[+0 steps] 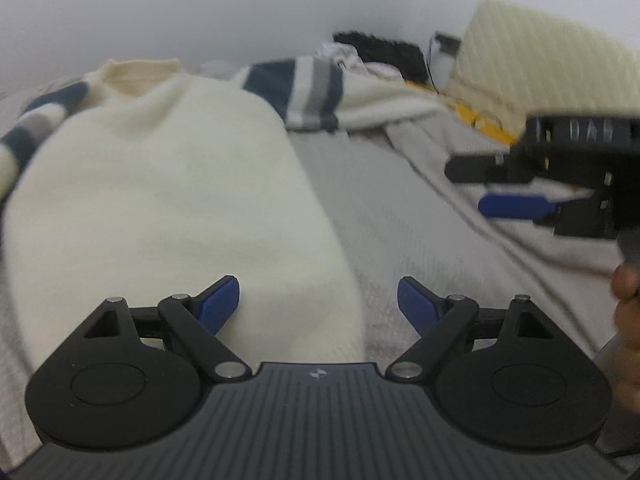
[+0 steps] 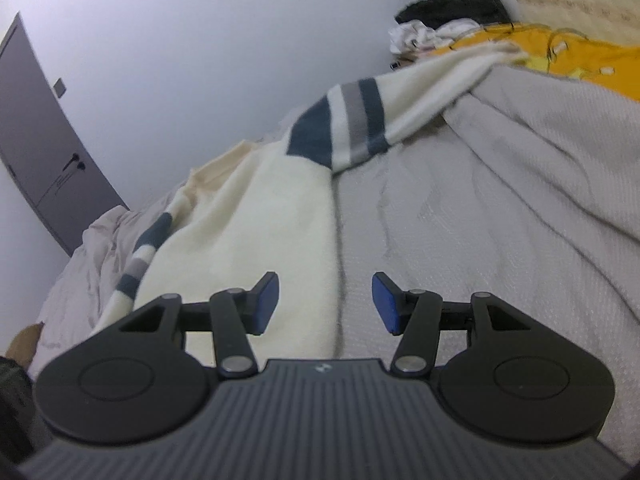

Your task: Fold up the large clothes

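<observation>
A cream sweater (image 1: 160,200) with navy and grey striped sleeves lies spread on a bed, collar toward the far wall. In the right wrist view the same sweater (image 2: 256,220) runs up the middle, its striped right sleeve (image 2: 352,124) stretched out to the right. My left gripper (image 1: 319,304) stands wide open just above the sweater's right hem edge, nothing between its blue pads. My right gripper (image 2: 325,302) is open too, straddling the sweater's right side edge with no cloth pinched. The right gripper (image 1: 516,190) also shows at the right of the left wrist view, held by a hand (image 1: 626,312).
A grey-white bedspread (image 2: 500,220) covers the bed. A yellow cloth (image 2: 580,60), a black fuzzy item (image 1: 384,52) and a cream quilted pillow (image 1: 540,52) sit near the head. A grey door (image 2: 36,148) is in the white wall at left.
</observation>
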